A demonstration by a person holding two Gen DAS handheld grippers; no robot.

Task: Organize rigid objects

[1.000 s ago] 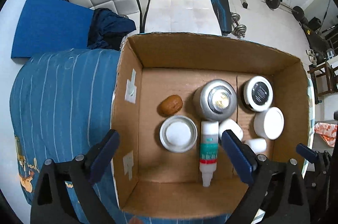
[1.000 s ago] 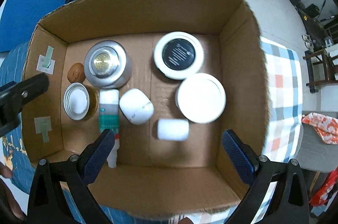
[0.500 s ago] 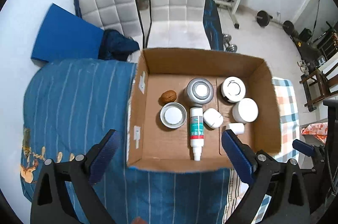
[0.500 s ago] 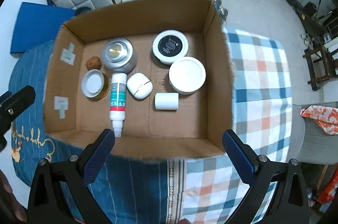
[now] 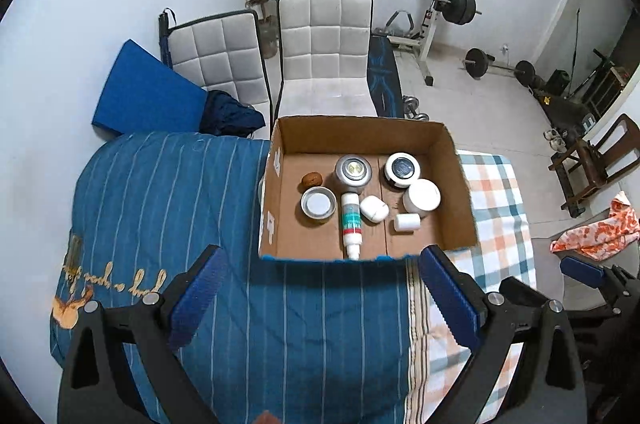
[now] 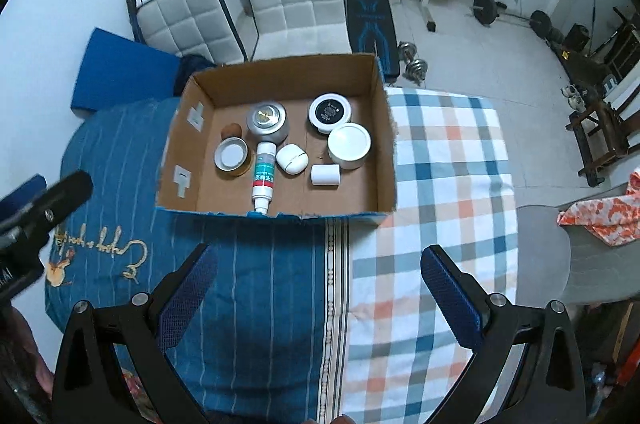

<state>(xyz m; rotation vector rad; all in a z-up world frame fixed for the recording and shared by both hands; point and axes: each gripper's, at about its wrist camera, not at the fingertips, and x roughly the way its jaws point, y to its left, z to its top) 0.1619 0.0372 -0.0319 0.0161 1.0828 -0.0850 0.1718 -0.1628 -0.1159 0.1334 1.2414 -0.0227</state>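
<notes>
Brown cardboard box [image 6: 384, 160] on bed, far of both tongs, w/ jars, white spray bottle [image 6: 264, 176] etc. all inside. Left tongs [image 5: 320, 298] & right tongs [image 6: 318, 296] spread, empty. Looks approx. done; nothing left outside.

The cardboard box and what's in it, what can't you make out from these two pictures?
- Label on the lying bottle: too small in both views.
- Print on the black-topped jar: too small.
- Brown lump beside the silver tin: too small to identify.
- Outer front of the cardboard box: hidden by the steep angle.
</notes>
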